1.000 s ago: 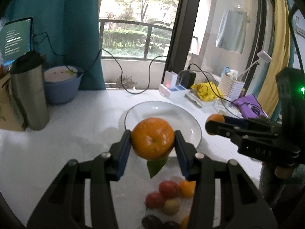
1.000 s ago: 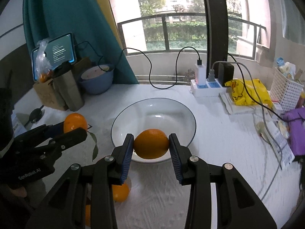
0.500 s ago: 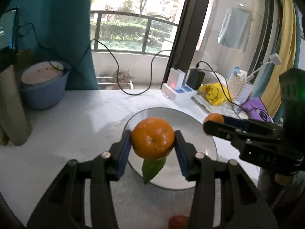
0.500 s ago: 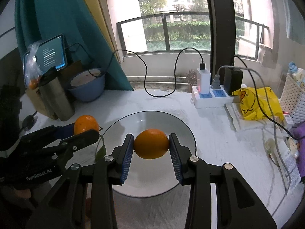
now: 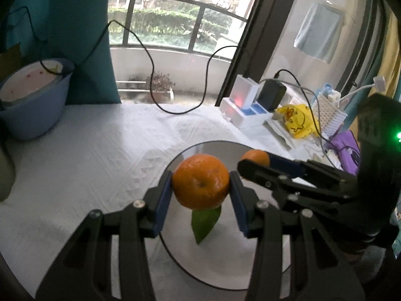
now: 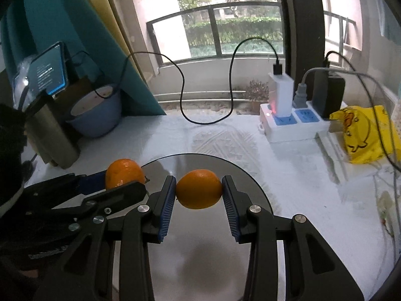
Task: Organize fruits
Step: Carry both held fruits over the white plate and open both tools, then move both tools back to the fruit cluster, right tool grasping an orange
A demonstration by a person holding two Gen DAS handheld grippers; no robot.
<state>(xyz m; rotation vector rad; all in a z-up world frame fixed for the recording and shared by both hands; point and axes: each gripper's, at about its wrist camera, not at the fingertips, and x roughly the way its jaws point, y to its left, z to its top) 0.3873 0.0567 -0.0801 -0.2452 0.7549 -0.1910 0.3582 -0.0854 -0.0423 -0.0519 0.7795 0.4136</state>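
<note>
- Both jaws clamped on fruit: left gripper [image 5: 200, 190] pinches a leafy orange [image 5: 200, 184] between its blue pads, right gripper [image 6: 198, 195] pinches a smooth orange [image 6: 199, 188] the same way.
- Table [image 6: 288, 163], white textured cloth, carries everything in view.
- Plate [image 6: 258, 190], white with dark rim, sits under both grippers; both fruits hang above it, not touching. Shadow of the smooth orange falls on the plate in the right wrist view.
- Blue basin [image 6: 95, 123] back left by the teal curtain; steel tumbler [image 6: 52, 135] just beside it, tablet [image 6: 48, 75] behind.
- Power strip [image 6: 293, 125] back right, chargers plugged in, black cable looping across the table.
- Yellow bag [image 6: 361, 135] right of the strip.
- Green leaf [image 5: 204, 222] hangs under the leafy orange, over the plate.
- Grippers side by side, near each other; each shows in the other's camera.
</note>
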